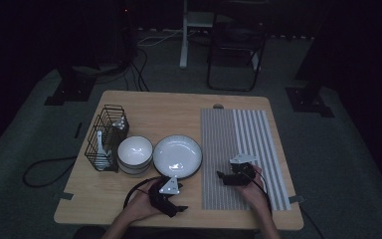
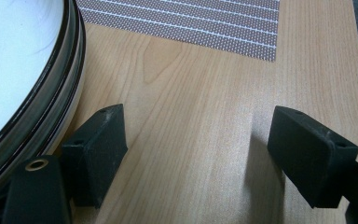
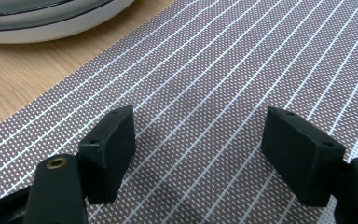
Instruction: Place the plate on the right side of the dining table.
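1. The left gripper [image 1: 175,206] sat at the lower centre of the high view, low over the bare wooden table [image 1: 144,109]. Its jaws were spread wide with only wood grain between them.
2. The white plate [image 1: 177,156], dark-rimmed, lay just above that gripper in the high view. In the left gripper view its stacked rim [image 2: 60,93] curved down the left edge, just beside the left jaw.
3. The right gripper [image 1: 222,178] hovered over the striped placemat [image 1: 238,149], right of centre, its jaws likewise spread and holding nothing.
4. White bowls [image 1: 135,153] stood left of the plate, beside a black wire rack [image 1: 105,137].
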Demonstrator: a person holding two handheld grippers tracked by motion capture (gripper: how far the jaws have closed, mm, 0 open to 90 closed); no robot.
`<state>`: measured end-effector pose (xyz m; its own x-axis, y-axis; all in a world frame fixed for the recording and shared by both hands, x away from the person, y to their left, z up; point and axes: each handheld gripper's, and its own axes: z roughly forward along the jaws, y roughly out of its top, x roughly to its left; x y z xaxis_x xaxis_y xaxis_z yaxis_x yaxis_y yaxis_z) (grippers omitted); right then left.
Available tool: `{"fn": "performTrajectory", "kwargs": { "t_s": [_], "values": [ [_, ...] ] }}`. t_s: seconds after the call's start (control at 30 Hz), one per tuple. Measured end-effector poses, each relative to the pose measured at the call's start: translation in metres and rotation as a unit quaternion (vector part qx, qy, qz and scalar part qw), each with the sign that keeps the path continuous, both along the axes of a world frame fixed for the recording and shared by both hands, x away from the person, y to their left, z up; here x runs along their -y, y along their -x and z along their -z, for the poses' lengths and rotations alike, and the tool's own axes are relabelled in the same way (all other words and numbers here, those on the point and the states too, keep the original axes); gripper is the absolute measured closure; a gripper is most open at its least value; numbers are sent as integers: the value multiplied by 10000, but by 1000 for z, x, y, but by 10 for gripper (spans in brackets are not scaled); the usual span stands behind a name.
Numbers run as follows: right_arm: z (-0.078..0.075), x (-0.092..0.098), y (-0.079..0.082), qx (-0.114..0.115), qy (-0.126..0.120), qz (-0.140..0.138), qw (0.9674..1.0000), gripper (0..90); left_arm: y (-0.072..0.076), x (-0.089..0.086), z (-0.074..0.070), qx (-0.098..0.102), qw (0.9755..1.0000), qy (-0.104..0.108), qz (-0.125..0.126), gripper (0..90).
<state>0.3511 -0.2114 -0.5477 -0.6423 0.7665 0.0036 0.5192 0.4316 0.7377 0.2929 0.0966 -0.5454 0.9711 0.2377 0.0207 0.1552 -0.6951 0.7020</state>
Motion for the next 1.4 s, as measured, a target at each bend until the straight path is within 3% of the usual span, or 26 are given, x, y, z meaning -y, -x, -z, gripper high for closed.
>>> {"fn": "performTrajectory", "kwargs": {
  "t_s": [0.67, 0.87, 0.97, 1.23, 1.4],
  "values": [
    [0, 0, 0, -9, 0, 3, 10000, 255, 0, -6, -1, -20, 10000, -61, 12, 204],
    [-4, -3, 1, -116, -18, -57, 9999, 267, 1, -8, -1, -15, 10000, -27, -28, 205],
    [-11, -8, 4, 27, -41, -101, 9999, 270, 1, -10, -1, -4, 10000, -9, -54, 216],
    [-25, -17, 7, 64, -25, -255, 9997, 268, 2, -10, -1, -18, 9999, -29, -111, 221],
    [-39, -23, 7, 223, -62, -346, 9991, 248, 1, -11, -2, -26, 9999, -53, -114, 223]
  ]
}}
